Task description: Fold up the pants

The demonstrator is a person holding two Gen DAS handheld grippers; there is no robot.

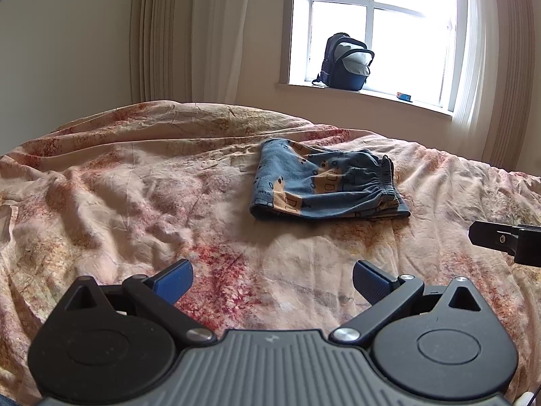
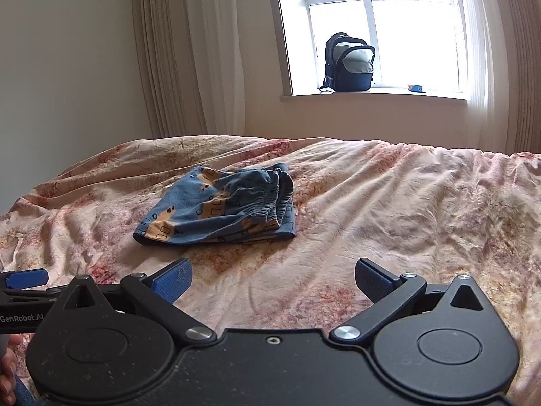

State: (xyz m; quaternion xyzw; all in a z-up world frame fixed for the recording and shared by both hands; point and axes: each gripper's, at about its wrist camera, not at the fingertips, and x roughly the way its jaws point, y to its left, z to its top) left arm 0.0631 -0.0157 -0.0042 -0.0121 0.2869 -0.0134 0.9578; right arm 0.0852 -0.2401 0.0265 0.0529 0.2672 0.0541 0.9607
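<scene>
Small blue cotton pants with a tan print [image 1: 326,182] sit folded into a compact stack mid-bed on the pink floral bedspread [image 1: 135,203]; fold looks done. Left gripper [image 1: 272,279] and right gripper [image 2: 273,279] hover level near the bed's edge, clear of the pants, jaws spread wide, empty.

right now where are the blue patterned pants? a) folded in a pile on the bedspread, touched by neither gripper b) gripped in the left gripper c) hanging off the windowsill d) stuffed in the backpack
a: the pants lie folded on the bedspread, while the left gripper and right gripper are both open and empty, short of the cloth.
</scene>
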